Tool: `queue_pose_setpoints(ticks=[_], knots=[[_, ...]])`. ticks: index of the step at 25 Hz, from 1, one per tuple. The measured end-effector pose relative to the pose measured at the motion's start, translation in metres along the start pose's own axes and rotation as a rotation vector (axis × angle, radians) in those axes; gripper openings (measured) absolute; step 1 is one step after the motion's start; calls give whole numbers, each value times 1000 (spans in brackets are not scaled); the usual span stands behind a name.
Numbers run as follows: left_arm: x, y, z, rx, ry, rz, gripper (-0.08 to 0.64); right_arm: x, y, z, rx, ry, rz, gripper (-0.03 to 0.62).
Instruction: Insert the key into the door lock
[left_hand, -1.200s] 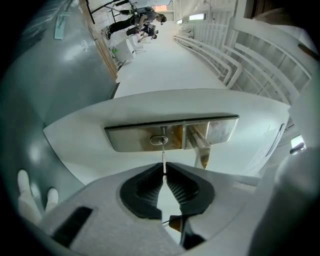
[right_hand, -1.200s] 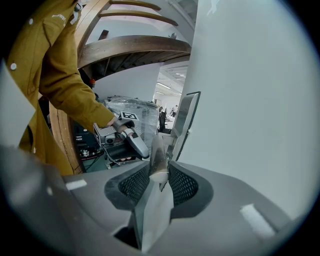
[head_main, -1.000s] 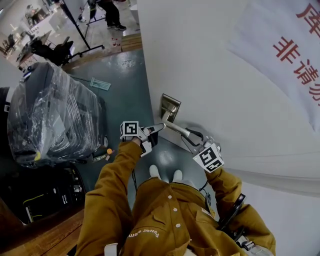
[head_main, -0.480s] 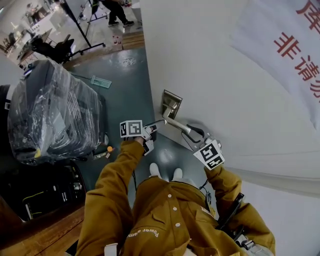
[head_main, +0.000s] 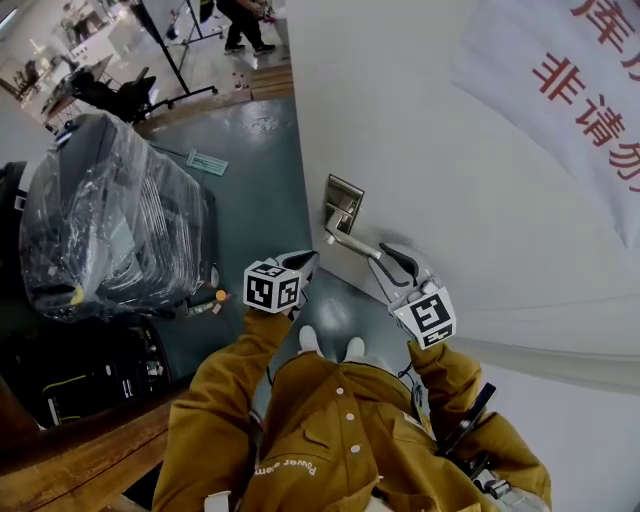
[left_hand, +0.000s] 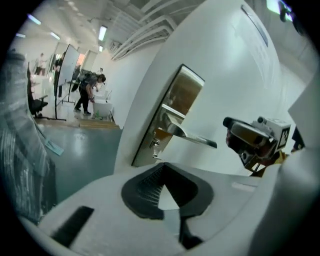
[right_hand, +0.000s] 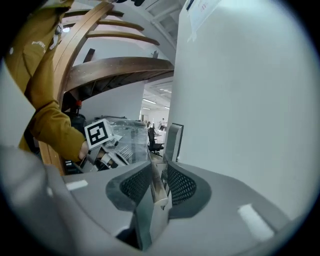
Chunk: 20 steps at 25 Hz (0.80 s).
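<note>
The white door (head_main: 450, 180) carries a metal lock plate (head_main: 345, 200) with a lever handle (head_main: 350, 243). In the left gripper view a small key (left_hand: 156, 146) hangs from the keyhole below the handle (left_hand: 192, 138). My right gripper (head_main: 385, 262) has the handle's free end (right_hand: 157, 187) between its pads, and its jaws are closing on it. My left gripper (head_main: 305, 262) hangs a little short of the lock, apart from the key. Its pads (left_hand: 145, 185) meet at the tips with nothing between them.
A plastic-wrapped black case (head_main: 105, 220) stands on the green floor to the left. A wooden rail (head_main: 80, 440) runs at the lower left. A white sign with red characters (head_main: 580, 90) hangs on the door. A person (head_main: 240, 25) and a stand (head_main: 165, 50) are far back.
My left gripper has drawn back from the lock and rolled, so its marker cube faces up. My right gripper has risen with the handle's end.
</note>
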<state>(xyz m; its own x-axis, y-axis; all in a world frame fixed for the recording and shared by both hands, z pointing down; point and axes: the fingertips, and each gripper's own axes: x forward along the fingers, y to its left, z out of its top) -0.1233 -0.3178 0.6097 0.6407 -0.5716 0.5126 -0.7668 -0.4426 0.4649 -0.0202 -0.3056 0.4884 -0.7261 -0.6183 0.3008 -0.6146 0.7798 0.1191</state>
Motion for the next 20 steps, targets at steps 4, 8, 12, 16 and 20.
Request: queue_pose_setpoints(ticks=[4, 8, 12, 16, 20], knots=[[-30, -26, 5, 87, -66, 73, -1, -14, -2, 2, 132, -36, -52, 6], [-52, -50, 11, 53, -173, 114, -2, -25, -3, -7, 186, -28, -132, 5], [-54, -71, 3, 66, -189, 138, -1, -31, -2, -27, 283, -15, -185, 5], [-54, -93, 1, 73, -196, 108, -2, -32, -1, -39, 302, 26, -197, 5], [-53, -98, 1, 76, -198, 94, 0, -30, 3, -42, 317, 41, -172, 5]])
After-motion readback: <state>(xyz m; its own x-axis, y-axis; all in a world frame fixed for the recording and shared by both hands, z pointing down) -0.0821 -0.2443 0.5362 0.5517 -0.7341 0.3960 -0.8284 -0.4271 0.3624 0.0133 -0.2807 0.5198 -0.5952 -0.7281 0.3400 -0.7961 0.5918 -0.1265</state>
